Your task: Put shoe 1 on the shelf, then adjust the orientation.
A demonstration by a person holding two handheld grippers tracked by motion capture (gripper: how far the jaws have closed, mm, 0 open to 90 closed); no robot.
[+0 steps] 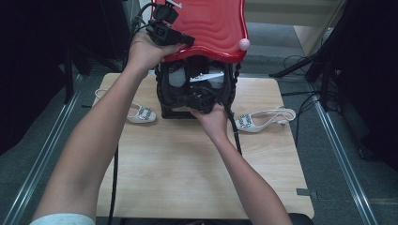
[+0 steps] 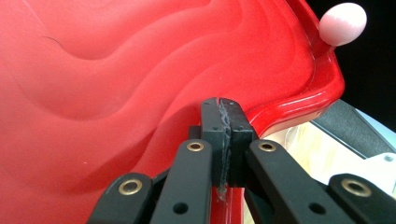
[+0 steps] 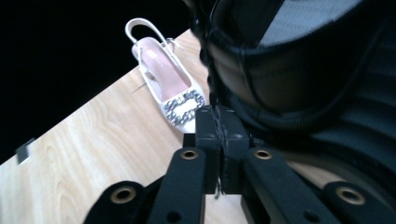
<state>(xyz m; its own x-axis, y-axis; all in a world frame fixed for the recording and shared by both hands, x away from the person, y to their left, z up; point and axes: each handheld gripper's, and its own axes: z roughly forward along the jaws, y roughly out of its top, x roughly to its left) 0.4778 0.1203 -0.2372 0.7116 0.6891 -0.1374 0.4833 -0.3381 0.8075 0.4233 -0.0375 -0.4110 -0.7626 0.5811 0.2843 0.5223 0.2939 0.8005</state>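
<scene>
No legible text, label, brand name, number or sign on any surface.
</scene>
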